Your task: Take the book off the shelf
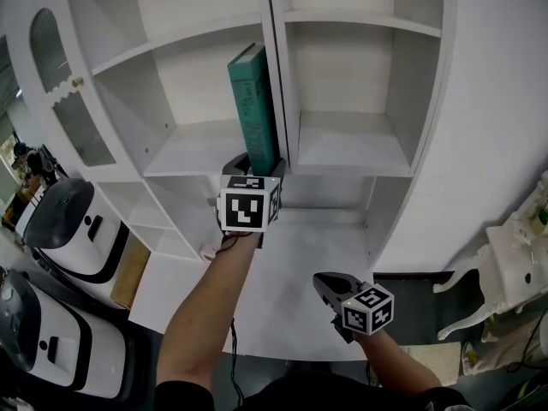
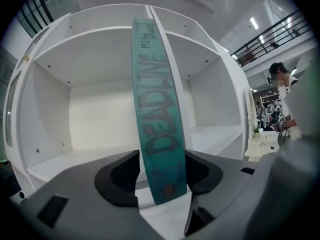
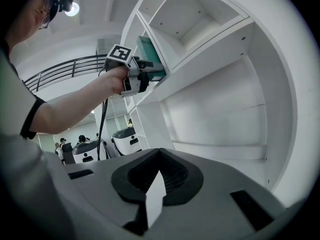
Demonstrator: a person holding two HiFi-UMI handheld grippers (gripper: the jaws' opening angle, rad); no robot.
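Book (teal, spine toward me) stands upright on the white shelf, at the right end of its bay against the upright divider. I have the left gripper at its foot, 2 jaws spread wide either side of the spine, a sliver of gap showing, not pressing. My right gripper hangs low, well apart, jaws together and empty

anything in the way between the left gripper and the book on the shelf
Nothing visible. The teal book stands upright against the divider, alone on its shelf, and its spine is already between the jaws of the left hand-held gripper.
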